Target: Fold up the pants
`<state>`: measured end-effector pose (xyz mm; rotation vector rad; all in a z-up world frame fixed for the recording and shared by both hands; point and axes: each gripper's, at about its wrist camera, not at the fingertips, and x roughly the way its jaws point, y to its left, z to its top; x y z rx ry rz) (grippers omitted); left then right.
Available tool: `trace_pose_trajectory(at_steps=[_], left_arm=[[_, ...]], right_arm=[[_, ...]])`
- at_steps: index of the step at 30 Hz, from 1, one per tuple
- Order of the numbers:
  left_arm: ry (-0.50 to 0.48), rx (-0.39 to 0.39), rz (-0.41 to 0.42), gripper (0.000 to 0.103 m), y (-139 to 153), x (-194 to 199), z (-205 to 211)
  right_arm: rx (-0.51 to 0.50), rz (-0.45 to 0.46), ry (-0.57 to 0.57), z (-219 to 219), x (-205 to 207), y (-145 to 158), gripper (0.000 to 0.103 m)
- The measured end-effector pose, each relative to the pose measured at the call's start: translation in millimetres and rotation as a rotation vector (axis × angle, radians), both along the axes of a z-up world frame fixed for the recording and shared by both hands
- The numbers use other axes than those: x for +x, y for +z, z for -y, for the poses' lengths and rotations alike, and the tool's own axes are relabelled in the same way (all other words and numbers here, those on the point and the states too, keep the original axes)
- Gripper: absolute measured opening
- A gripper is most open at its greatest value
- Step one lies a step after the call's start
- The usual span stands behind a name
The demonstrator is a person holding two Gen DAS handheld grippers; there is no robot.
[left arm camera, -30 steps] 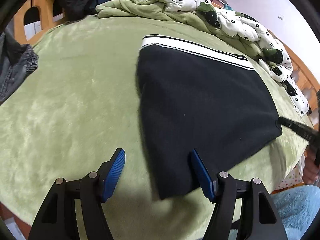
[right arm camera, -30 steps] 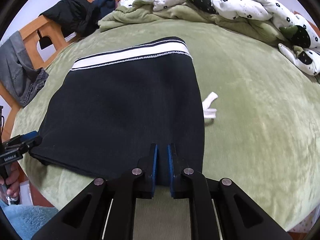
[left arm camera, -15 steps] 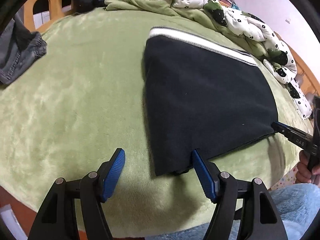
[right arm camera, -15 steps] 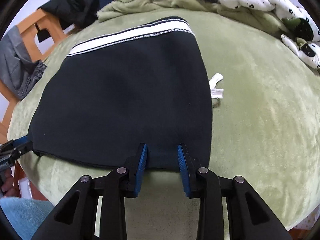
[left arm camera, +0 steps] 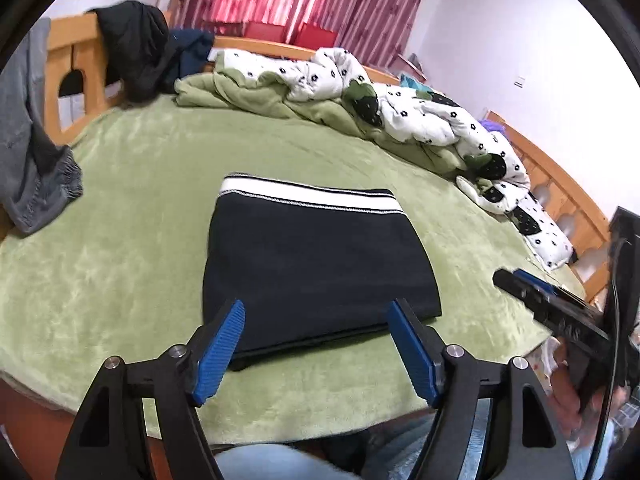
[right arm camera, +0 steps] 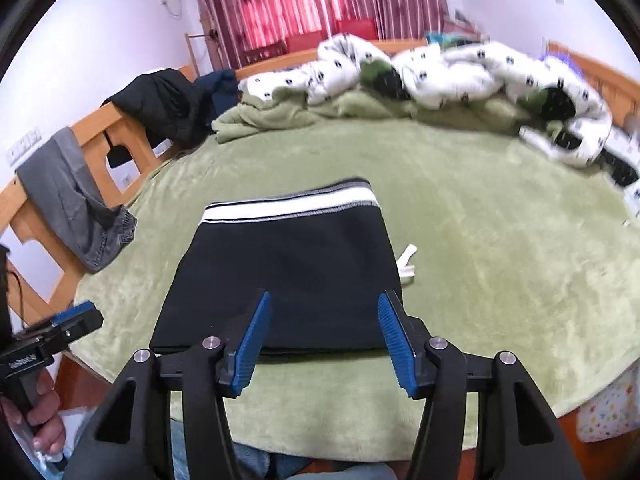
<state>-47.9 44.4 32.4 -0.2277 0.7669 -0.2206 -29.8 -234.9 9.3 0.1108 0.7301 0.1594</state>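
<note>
Left wrist view: the left gripper (left arm camera: 316, 344) hangs wide open and empty above the folded black pants with white waistband (left arm camera: 316, 256), lying flat on the fuzzy green blanket (left arm camera: 120, 248).

Right wrist view: the right gripper (right arm camera: 322, 340), jaws just opened, grips nothing, apparently releasing the finished fold.

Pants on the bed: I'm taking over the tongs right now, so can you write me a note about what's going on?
Left tongs: open, empty, lifted clear of the pants.
Right tongs: just opened, nothing between them, also clear.
Pants: lie flat on the green blanket as a neat dark rectangle, striped waistband at the far edge. A white drawstring pokes out on the right side.
Done: pants look folded and let go.
Left: maybe tuck in the drawstring; otherwise probably nothing.
</note>
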Motion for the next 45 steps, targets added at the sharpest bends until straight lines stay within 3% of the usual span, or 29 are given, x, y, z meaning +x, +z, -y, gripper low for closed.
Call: trace_pose_trajectory(at_steps=[4,5,7,11,13,18,26,45], left_arm=[[0.025,0.040,-0.011,0.073,-10.8,-8.3,5.7],[0.031,0.062,-0.009,0.073,-10.9,-11.3,6.7],[0.030,0.073,-0.001,0.073,-9.2,-16.4,5.7],[0.071,0.072,-0.030,0.073,-14.4,-19.1,2.3],[0.076,0.047,-0.020,0.073,-14.1,-20.8,0.2],[0.086,0.060,-0.029,0.073,-16.1,-20.6,2.0],[0.106,0.055,-0.020,0.073,-16.1,-23.5,-2.4],[0.123,0.064,-0.016,0.073,-16.5,-26.7,-5.6]], right_arm=[[-0.031,-0.024,0.012,-18.4,-15.5,2.7,0.056],[-0.018,-0.028,0.022,-20.1,-18.2,-0.2,0.060],[-0.008,-0.013,0.022,-22.4,-27.0,-5.8,0.080],[-0.032,0.020,-0.013,-20.0,-35.6,-10.9,0.082],[-0.004,0.038,-0.030,-15.2,-39.2,-9.7,0.090],[0.085,0.003,-0.041,-6.9,-35.8,-16.5,0.090],[-0.029,0.032,-0.026,-27.2,-43.2,-15.0,0.090],[-0.040,0.023,-0.026,-30.0,-42.4,-17.7,0.090]])
